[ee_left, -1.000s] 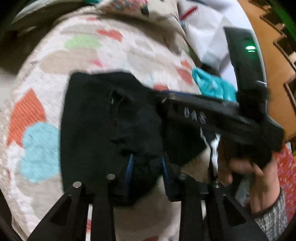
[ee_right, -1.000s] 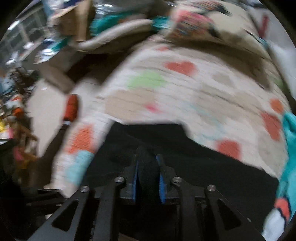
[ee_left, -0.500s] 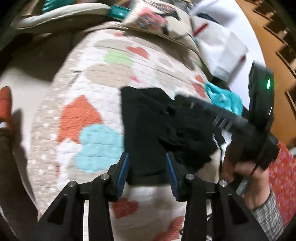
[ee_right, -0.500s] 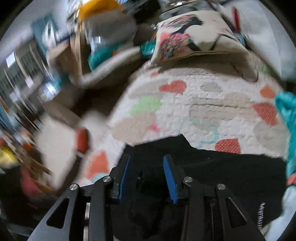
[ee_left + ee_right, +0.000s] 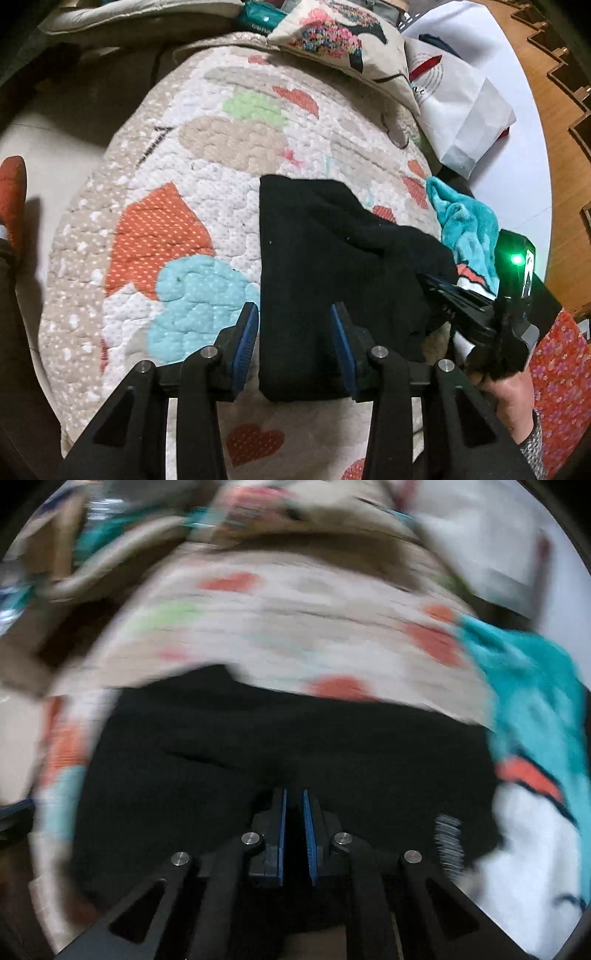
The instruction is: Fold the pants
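Your left gripper (image 5: 293, 332) hangs part open, empty, over the near edge of the black pants (image 5: 332, 258). Your right gripper (image 5: 294, 834) has just closed to a narrow gap over the pants; grip unclear. Pants lie folded on the heart-patterned quilt (image 5: 192, 192), teal cloth (image 5: 465, 221) far right.

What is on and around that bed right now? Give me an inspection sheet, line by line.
Surface: heart-patterned quilt covering the bed.
Job's things: black pants, partly folded, right side still bunched.
Clutter: teal cloth, patterned cushion, white paper bag.
Grippers: left gripper open over the pants' near edge, gripping nothing; right gripper has just been closing, jaws nearly shut, blur hides whether fabric is pinched.
Cables: nothing seen.
Surroundings: wooden panelling at right, red slipper on the floor at left.
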The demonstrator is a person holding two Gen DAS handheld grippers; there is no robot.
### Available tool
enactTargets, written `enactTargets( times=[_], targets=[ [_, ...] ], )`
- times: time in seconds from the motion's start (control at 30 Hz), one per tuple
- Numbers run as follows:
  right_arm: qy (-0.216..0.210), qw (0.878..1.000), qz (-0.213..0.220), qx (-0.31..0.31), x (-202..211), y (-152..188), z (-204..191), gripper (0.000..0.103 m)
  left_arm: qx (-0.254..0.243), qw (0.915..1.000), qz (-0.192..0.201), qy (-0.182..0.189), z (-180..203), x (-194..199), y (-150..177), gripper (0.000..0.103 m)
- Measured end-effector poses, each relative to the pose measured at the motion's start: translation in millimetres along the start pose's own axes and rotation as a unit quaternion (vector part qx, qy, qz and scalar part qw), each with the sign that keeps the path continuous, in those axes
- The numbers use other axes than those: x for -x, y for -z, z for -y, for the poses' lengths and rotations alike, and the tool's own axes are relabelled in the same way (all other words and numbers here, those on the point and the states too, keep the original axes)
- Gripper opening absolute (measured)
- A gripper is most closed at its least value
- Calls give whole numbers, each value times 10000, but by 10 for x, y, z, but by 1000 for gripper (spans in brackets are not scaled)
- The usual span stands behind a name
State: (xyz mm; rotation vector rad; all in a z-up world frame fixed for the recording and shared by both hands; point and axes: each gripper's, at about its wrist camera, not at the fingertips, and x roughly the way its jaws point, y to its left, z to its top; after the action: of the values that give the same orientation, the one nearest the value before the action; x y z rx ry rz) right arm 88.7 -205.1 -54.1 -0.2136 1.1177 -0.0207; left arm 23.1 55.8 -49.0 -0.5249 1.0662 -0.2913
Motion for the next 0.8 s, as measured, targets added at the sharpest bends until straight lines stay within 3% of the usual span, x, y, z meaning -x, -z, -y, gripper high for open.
enactTargets(
  times=[0.07,0.13,0.2,0.27,0.3,0.33,0.37,0.43,0.5,0.53,0.57,0.63,0.67,0.7,0.73,0.8],
  targets=[
    [314,9990,-73,-295,-29,22,201,10,19,9999,-91,50,7,-88,28,39],
    [76,9976,70,-680,45,-2,338,11,-5,9999,-146,76,23,-153,68,39],
    [-629,9937,420,-831,219,-75,327,12,-30,9998,-187,93,37,-232,106,46],
    [-1357,9863,693,-633,379,-189,183,26,5,9997,-211,107,37,-305,142,51],
    [-1752,9811,723,-382,453,-268,49,45,10,9997,-218,106,41,-337,157,51],
    [-2089,9750,741,-122,496,-342,-102,55,7,9997,-212,108,49,-360,171,53],
    [-2360,9690,727,119,523,-404,-260,56,11,9998,-180,106,59,-373,186,56],
    [-2688,9594,598,602,528,-521,-606,56,7,9999,-108,125,79,-381,212,57],
    [-2696,9577,404,921,406,-638,-891,55,-100,9999,-72,73,119,-386,240,57],
    [-2653,9582,313,1028,343,-675,-997,55,-145,9999,-68,26,131,-390,252,45],
    [-2607,9584,159,1148,246,-725,-1121,55,-196,9997,-88,-82,138,-399,267,26],
    [-2504,9595,-140,1285,75,-777,-1314,54,-275,9993,-90,-223,131,-415,286,17],
    [-2425,9598,-298,1384,-14,-783,-1402,49,-300,9993,-84,-218,124,-412,291,14],
    [-2355,9592,-460,1498,-82,-769,-1471,29,-327,9992,-79,-235,121,-406,293,13],
    [-2271,9592,-596,1573,-137,-747,-1522,16,-336,9991,-82,-230,112,-399,296,12],
    [-2306,9585,-585,1569,-128,-733,-1560,12,-320,9993,-87,-195,83,-373,293,10]
  ],
)
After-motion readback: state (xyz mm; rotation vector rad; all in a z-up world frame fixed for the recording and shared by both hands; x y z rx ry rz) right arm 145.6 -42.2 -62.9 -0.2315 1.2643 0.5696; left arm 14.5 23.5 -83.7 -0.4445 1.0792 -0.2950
